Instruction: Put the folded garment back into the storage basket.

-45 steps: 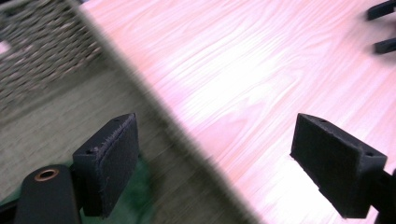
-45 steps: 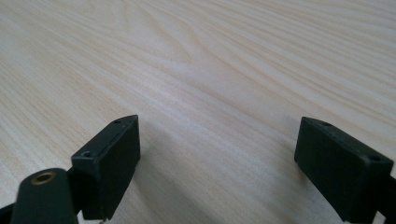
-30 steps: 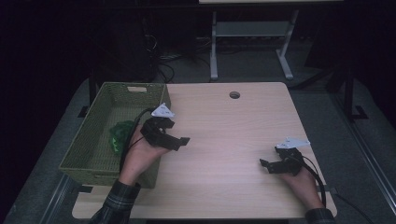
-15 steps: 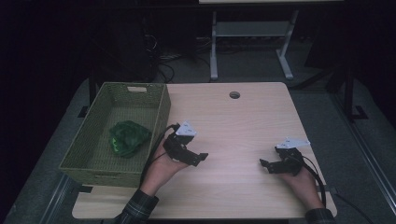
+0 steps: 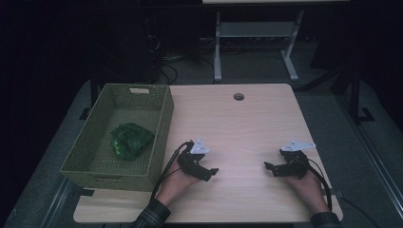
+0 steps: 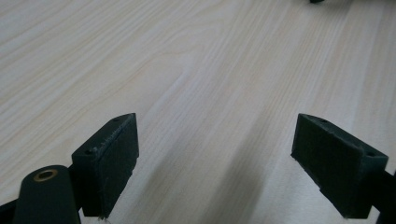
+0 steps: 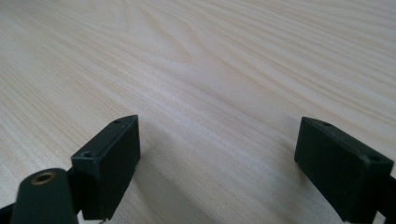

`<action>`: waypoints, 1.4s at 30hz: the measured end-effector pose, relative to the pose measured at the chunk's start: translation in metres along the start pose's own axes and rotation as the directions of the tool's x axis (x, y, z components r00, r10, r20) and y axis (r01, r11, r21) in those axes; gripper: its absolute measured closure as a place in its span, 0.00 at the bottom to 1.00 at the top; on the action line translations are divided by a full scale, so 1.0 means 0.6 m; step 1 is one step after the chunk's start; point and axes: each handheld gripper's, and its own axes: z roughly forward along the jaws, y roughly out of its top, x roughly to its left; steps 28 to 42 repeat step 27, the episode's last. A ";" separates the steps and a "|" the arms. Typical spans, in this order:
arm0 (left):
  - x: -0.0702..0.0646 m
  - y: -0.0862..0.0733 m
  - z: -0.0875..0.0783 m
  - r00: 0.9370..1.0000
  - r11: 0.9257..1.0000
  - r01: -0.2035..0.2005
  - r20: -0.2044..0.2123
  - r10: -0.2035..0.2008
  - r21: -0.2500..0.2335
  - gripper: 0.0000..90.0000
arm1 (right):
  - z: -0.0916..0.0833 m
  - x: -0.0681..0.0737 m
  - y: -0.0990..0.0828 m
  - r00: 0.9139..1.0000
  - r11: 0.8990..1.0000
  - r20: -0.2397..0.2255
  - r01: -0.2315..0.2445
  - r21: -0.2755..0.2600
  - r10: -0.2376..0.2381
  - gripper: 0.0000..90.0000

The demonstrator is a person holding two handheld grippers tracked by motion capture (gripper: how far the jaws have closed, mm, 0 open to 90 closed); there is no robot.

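A crumpled green object [image 5: 130,140] lies inside the woven green basket [image 5: 162,123] at the table's left. My left gripper [image 5: 212,172] rests low on the light wood table [image 5: 237,128], just right of the basket, jaws wide apart with only bare wood between them [image 6: 217,158]. My right gripper [image 5: 269,167] sits near the front right of the table, also open and holding nothing [image 7: 217,158]. The two grippers point toward each other across the table's front.
A round cable hole [image 5: 238,96] is in the table near its far edge. A white desk frame [image 5: 256,33] stands on the dark floor beyond the table. The basket's right wall stands close to my left hand.
My left gripper has come out from over the basket, moving right and toward the front of the table, and now rests low there. The green object stays in the basket. The right gripper has not moved.
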 end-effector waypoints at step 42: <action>0.001 -0.024 0.023 1.000 1.000 -0.004 -0.026 0.004 -0.001 0.14 | 0.000 0.000 0.000 1.000 1.000 0.000 0.001 0.000 -0.001 0.15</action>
